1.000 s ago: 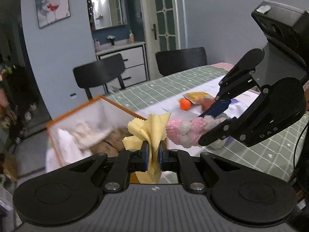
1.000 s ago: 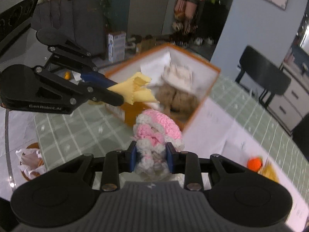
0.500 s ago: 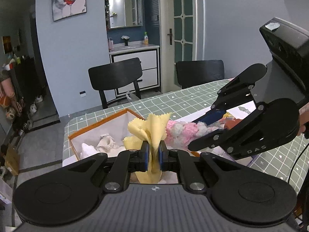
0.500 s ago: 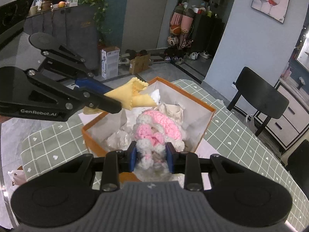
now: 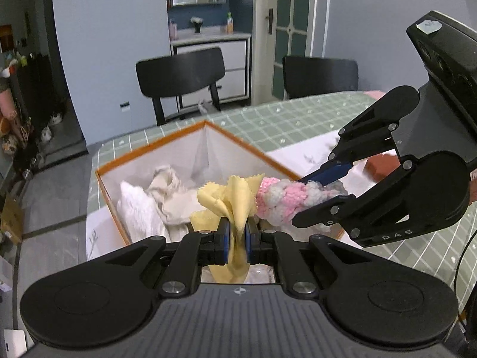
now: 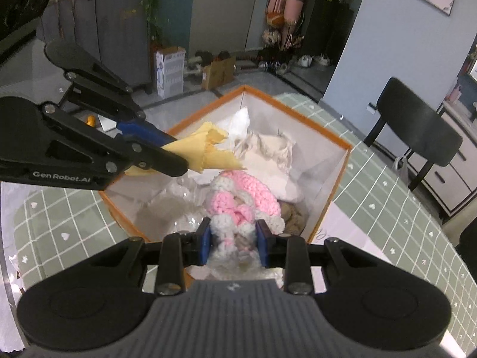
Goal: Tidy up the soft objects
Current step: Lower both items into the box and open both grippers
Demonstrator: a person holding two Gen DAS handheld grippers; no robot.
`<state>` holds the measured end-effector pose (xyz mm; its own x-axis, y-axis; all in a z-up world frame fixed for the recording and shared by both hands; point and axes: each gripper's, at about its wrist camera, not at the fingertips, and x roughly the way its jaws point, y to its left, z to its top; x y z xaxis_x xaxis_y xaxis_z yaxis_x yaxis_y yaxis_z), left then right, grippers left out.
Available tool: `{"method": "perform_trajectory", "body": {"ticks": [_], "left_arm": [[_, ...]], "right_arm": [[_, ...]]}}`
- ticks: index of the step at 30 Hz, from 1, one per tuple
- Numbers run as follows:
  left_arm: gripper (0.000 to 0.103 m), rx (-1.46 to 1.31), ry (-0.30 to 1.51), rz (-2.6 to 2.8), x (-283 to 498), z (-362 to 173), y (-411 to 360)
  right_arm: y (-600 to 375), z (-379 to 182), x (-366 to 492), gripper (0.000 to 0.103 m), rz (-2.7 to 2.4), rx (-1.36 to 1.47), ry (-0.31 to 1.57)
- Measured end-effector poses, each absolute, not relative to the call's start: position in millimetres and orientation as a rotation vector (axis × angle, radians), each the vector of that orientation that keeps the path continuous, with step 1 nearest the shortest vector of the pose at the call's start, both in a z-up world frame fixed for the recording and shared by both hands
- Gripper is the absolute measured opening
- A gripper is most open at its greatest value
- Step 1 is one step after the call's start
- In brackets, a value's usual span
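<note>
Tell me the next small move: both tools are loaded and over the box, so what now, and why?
Probably lower a little and open both. The left tool pinches the yellow cloth and the right tool grips the pink-and-white knit, both above the orange box already holding pale fabrics.

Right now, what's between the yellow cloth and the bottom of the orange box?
Beneath the yellow zigzag-edged cloth, held over the orange-rimmed cardboard box, lie crumpled cream fabrics and white paper. The right wrist view shows this.
</note>
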<state>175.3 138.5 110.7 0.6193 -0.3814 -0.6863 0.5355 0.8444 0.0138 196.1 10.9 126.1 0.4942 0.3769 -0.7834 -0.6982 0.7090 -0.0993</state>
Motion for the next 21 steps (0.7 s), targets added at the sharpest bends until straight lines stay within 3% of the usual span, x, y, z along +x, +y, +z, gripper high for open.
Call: {"method": "perform_trajectory", "body": {"ticks": [21], "left_arm": [[0.011,0.451,0.880,-0.458,191.4,53.9,118.9]], "right_arm": [[33.3,64.6,234.5,0.031,0.682,-0.534,0.937]]}}
